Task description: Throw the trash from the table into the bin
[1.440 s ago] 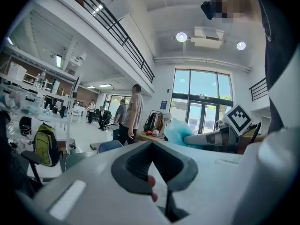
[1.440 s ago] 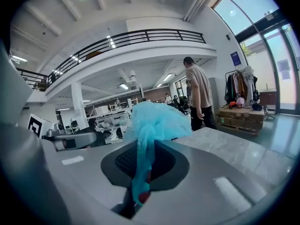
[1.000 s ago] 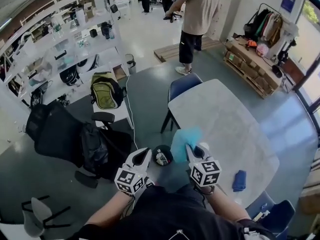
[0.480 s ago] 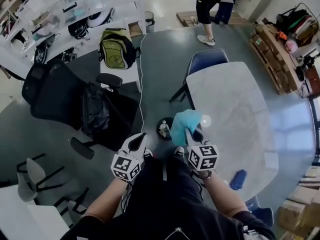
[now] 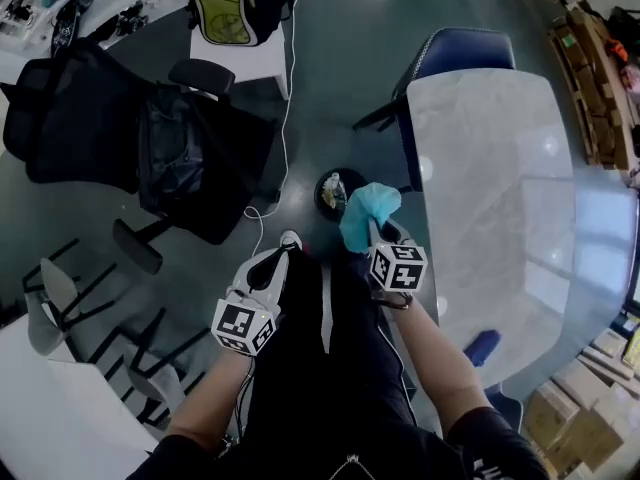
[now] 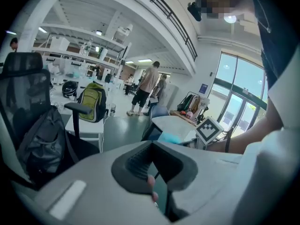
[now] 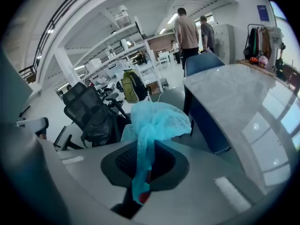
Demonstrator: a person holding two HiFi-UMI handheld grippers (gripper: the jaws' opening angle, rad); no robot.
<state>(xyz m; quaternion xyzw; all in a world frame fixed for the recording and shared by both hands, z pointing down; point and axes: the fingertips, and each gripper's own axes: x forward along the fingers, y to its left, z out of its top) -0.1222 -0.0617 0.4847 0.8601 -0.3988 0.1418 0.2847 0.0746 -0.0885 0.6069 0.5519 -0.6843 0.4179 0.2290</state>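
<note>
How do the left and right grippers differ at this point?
The right gripper is clamped on a teal cloth; the left gripper holds nothing. The right gripper sits near the bin, by the table edge; the left gripper is farther from it. Both have their jaws together.

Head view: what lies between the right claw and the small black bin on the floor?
Only the light blue wipe that the right claw grips; in the head view it fills the stretch up to the black bin.
</note>
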